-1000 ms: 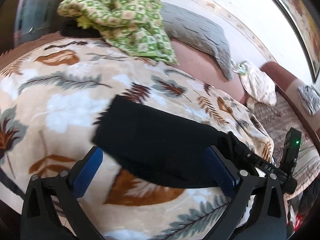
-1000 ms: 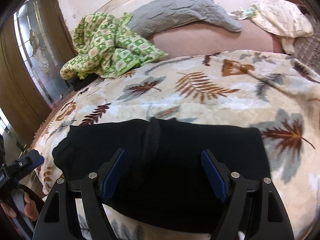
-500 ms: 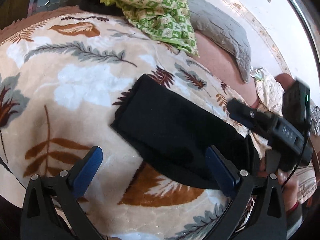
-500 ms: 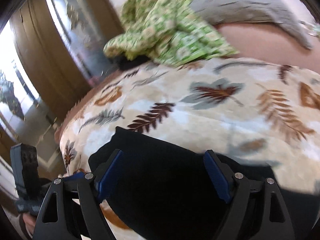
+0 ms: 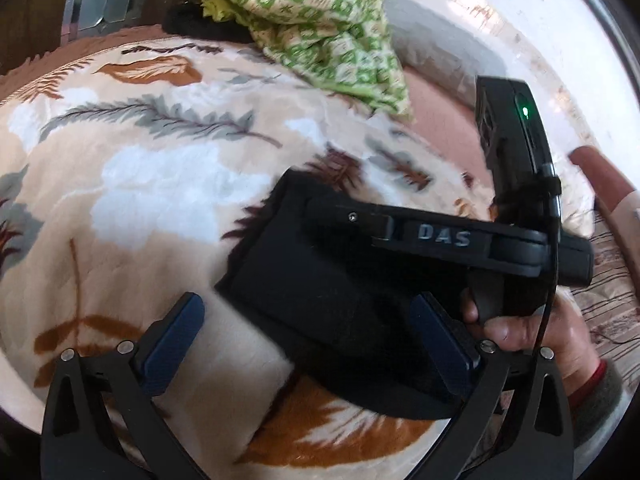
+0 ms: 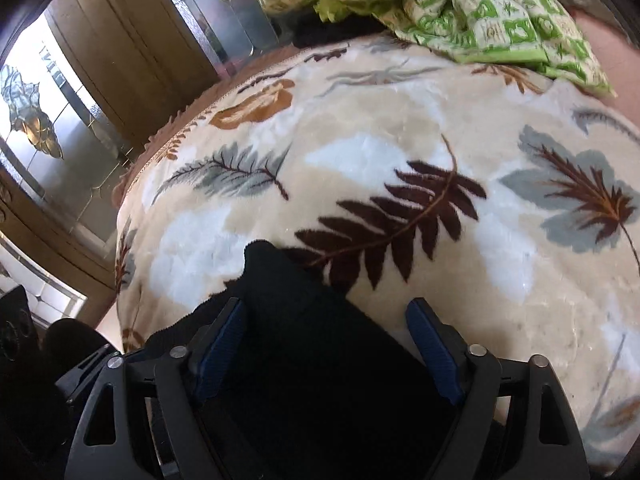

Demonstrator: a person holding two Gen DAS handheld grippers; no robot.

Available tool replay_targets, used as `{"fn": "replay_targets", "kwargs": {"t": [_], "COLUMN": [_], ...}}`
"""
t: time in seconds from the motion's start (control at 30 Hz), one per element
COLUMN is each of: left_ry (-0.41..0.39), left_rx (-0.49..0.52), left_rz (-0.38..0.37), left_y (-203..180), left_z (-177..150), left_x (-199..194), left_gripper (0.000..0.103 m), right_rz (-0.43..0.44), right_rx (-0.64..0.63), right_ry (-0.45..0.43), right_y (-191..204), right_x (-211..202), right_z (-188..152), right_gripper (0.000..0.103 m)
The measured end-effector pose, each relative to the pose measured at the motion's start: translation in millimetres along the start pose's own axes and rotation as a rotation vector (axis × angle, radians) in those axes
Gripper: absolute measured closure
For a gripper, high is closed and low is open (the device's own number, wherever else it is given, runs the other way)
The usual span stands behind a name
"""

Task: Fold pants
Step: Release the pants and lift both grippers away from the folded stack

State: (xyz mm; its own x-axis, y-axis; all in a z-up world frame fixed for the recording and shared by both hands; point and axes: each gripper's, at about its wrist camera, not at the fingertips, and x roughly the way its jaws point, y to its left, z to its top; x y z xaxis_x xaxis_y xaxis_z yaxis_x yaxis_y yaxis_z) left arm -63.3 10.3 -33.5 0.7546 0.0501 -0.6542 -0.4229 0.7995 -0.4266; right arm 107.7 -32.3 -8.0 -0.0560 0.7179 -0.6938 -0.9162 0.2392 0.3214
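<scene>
On the blanket [image 5: 152, 184] the pants [image 5: 320, 280] lie as a compact black bundle, already doubled over, so we judge the step in hand to be one more fold or a final tidy. To do it well, we should take the near edge with both grippers level, lift only enough to clear the plush, carry it straight over the far edge and set the corners together before letting go; a pull to one side would skew the stack. Our left gripper [image 5: 316, 340] hangs wide open and holds nothing: the bundle's near corner lies between its jaws, toward the right finger. Our right gripper [image 6: 328, 340] is also spread wide, with black cloth filling the gap between its jaws; whether it touches the fabric we cannot tell. A green quilt [image 6: 460, 4] sits well apart at the far end.
</scene>
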Motion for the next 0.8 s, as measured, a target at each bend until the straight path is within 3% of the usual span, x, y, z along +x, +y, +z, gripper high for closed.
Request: {"fn": "replay_targets", "kwargs": {"t": [0.03, 0.1, 0.2, 0.3, 0.4, 0.47, 0.57, 0.73, 0.8], "left_ry": [-0.004, 0.006, -0.049, -0.124, -0.163, -0.172, -0.178, -0.177, -0.174], "left_rx": [-0.016, 0.012, 0.067, 0.136, 0.207, 0.249, 0.318, 0.366, 0.382], "left_rz": [-0.049, -0.057, -0.083, -0.134, -0.183, -0.198, -0.212, -0.216, -0.219], "left_y": [0.7, -5.2, -17.3, -34.9, -55.2, -68.1, -88.2, -105.3, -109.1], "left_z": [1.9, 5.7, 7.4, 6.8, 3.5, -1.1, -7.8, -16.5, -18.9], "left_x": [-0.2, 1.0, -10.6, -28.8, -38.2, -41.1, -42.6, -45.5, -46.4], "left_gripper": [0.027, 0.064, 0.077, 0.085, 0.087, 0.089, 0.089, 0.089, 0.089], "right_rz": [0.034, 0.037, 0.046, 0.064, 0.02, 0.042, 0.08, 0.025, 0.019], "right_rx": [0.014, 0.032, 0.068, 0.134, 0.232, 0.323, 0.382, 0.402, 0.403], "right_ry": [-0.012, -0.041, -0.112, -0.196, -0.264, -0.305, -0.326, -0.277, -0.239], "right_y": [-0.3, 0.8, 1.1, -5.8, -16.7, -23.6, -17.1, 1.4, 2.9], "right_x": [-3.6, -11.5, -33.0, -67.4, -102.6, -132.7, -161.2, -175.0, -162.3], "right_z": [-0.3, -2.0, -7.1, -13.6, -18.9, -23.7, -27.2, -34.7, -43.2], "right_gripper": [0.069, 0.077, 0.083, 0.083, 0.055, 0.031, 0.017, 0.014, 0.026]}}
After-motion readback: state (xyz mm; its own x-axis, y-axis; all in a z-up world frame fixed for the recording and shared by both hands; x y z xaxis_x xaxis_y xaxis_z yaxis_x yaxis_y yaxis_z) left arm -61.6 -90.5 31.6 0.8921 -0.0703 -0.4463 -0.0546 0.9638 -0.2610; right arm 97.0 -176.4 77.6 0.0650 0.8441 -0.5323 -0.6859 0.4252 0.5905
